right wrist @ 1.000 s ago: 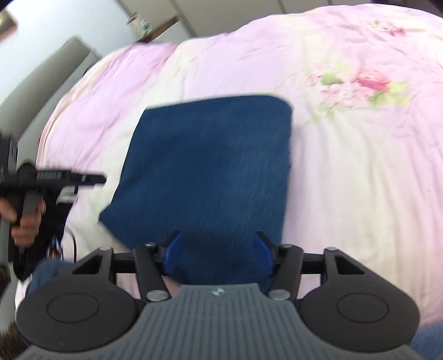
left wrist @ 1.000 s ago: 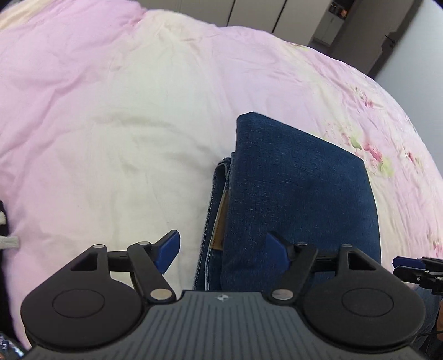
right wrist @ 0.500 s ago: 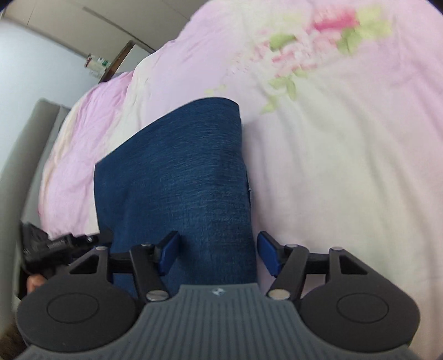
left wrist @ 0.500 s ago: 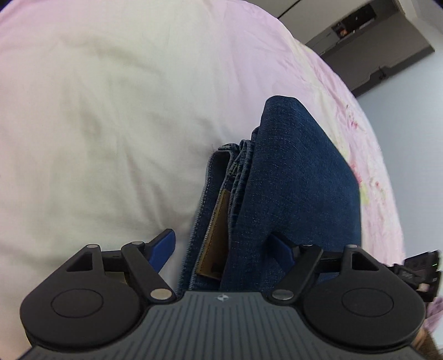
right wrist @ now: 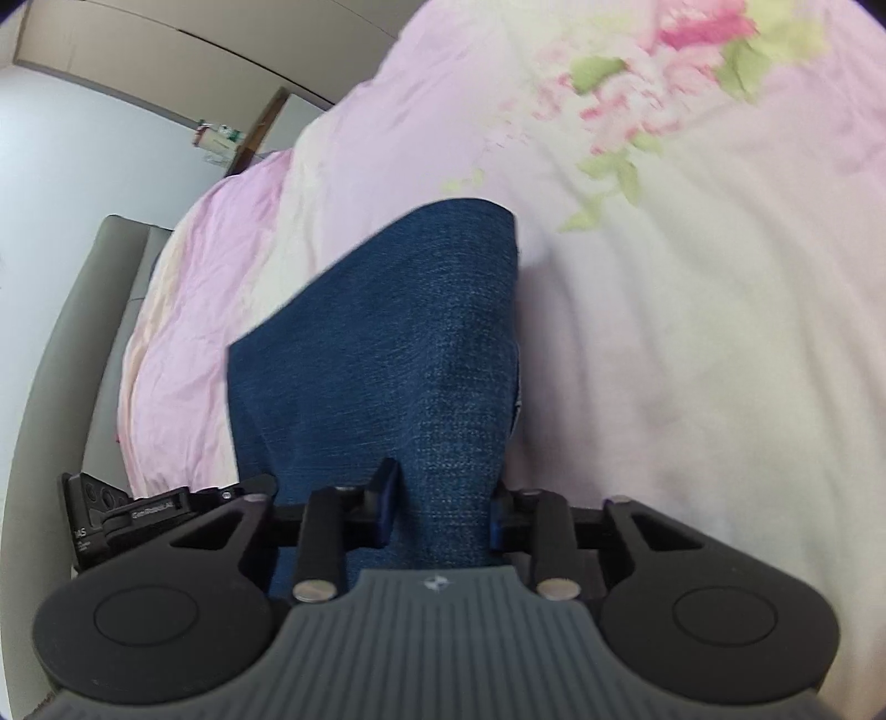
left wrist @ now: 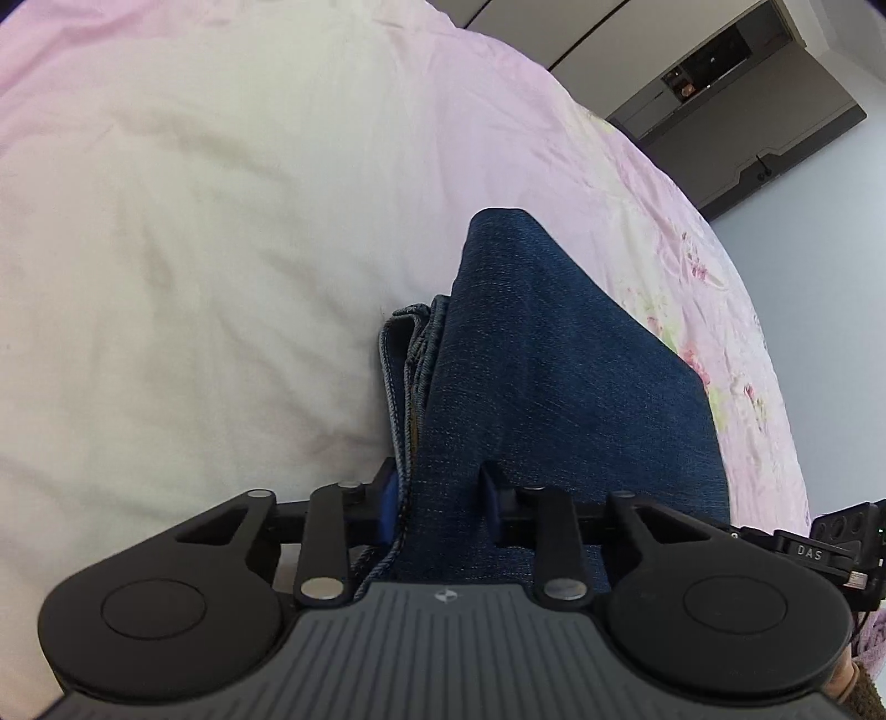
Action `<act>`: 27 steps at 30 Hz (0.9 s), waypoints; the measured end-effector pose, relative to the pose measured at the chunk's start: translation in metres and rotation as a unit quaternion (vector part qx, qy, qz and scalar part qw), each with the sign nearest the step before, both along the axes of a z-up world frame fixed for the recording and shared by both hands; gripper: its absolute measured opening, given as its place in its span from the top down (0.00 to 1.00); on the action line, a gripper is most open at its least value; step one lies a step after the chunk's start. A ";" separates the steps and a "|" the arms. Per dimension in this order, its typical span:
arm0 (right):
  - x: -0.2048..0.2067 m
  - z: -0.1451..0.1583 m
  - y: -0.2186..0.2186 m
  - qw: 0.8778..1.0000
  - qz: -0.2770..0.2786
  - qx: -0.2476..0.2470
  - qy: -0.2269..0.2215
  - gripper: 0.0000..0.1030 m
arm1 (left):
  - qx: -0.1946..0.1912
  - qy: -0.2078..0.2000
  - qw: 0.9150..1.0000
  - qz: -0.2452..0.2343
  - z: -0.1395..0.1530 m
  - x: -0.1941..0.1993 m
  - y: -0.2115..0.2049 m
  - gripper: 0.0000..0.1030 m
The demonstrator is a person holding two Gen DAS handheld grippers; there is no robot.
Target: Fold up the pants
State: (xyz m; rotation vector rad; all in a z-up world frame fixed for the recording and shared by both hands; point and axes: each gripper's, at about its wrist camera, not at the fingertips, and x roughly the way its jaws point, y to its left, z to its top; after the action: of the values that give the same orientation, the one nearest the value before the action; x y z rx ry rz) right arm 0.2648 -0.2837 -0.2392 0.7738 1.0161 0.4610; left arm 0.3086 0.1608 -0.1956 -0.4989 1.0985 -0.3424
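The folded dark blue jeans (left wrist: 554, 376) lie on the pink and cream bedspread (left wrist: 194, 221). My left gripper (left wrist: 440, 507) is shut on the near left edge of the folded stack, where the layered hems show. The jeans also show in the right wrist view (right wrist: 421, 354). My right gripper (right wrist: 440, 509) is shut on the near right edge of the same stack. The near edge of the jeans is bunched up between the blue pads (right wrist: 387, 498).
The bedspread (right wrist: 692, 332) spreads all around, with a pink flower print (right wrist: 703, 33) at the far right. A grey headboard (right wrist: 88, 343) stands at the left. Dark cabinets (left wrist: 742, 94) stand beyond the bed. The other gripper shows at each view's edge (left wrist: 830, 548).
Both grippers have moved in low over the near edge of the jeans and closed on it; a second ago both were open above the stack.
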 end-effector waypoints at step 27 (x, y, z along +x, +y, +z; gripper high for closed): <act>0.096 0.049 0.169 0.985 0.161 0.003 -0.061 0.84 | 0.056 -0.007 0.991 0.120 0.032 -0.005 0.134 0.74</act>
State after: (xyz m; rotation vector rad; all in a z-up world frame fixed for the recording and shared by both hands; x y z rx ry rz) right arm 0.3604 -0.1149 -0.1901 0.5791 1.0280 0.7818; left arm 0.3031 0.2953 -0.1636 -0.5212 1.0248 -0.0735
